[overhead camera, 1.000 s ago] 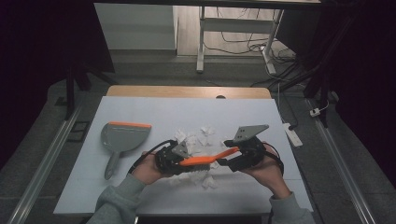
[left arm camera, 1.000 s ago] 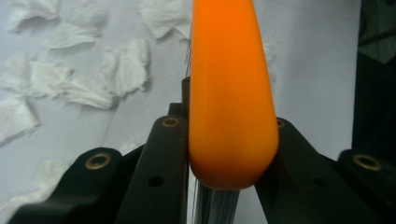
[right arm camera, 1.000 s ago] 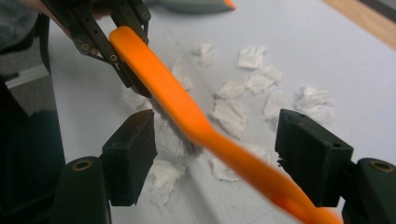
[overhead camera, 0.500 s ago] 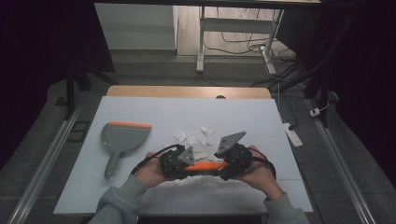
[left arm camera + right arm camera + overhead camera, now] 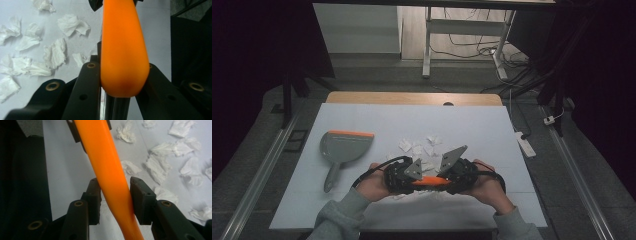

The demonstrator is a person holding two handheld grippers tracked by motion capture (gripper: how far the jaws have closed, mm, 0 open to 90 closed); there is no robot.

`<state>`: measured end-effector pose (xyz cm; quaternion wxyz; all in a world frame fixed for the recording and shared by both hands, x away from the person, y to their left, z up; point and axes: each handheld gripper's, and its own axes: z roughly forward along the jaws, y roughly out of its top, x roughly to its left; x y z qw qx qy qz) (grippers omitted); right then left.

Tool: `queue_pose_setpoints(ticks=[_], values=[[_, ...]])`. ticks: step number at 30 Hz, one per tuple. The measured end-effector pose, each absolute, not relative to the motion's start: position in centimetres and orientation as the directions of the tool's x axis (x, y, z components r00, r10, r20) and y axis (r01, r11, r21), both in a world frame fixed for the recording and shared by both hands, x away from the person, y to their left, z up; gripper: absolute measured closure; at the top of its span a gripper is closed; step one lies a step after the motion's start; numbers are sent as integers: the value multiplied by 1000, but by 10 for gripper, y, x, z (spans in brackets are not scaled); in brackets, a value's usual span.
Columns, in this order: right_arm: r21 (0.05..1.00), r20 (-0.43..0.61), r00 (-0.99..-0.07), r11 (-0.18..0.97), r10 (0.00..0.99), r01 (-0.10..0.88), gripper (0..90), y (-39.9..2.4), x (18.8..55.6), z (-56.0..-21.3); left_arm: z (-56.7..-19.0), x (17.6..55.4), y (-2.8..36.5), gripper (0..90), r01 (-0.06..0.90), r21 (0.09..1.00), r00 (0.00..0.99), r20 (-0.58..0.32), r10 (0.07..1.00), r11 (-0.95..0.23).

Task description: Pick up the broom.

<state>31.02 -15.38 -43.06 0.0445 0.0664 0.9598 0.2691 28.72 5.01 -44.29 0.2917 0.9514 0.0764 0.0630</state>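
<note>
Passing the orange plastic brush handle [image 5: 430,182] between my two tools is the step I judge to be in hand: the left hand-held gripper [image 5: 117,82] is pressed tight on the handle's rounded end, and the right hand-held gripper [image 5: 113,203] has just been closing, its pads now touching the narrower shaft with the handle between them. In the high view, both sit close together near the front edge of the pale grey tabletop [image 5: 492,135], the handle bridging them just above the surface. Scraps of crumpled white tissue [image 5: 419,148] lie scattered just beyond, and a grey dustpan with an orange lip [image 5: 343,148] rests well to the left. Next, I would confirm the right side's pinch is firm before loosening the left, then bring the brush toward the scraps.
</note>
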Motion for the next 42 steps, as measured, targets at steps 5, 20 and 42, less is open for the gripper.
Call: queue_pose_setpoints(ticks=[5,20,42], values=[[524,-58,-988,847,146,95,644,-154,310,-430,-445,291,56,769,103,591,982,65,175,-800],[608,-64,-949,766,308,208,664,-175,325,-424,-432,272,105,379,264,758,832,134,539,-597],[692,-45,-821,611,569,385,667,-218,353,-424,-477,257,197,313,525,743,611,11,791,-416]])
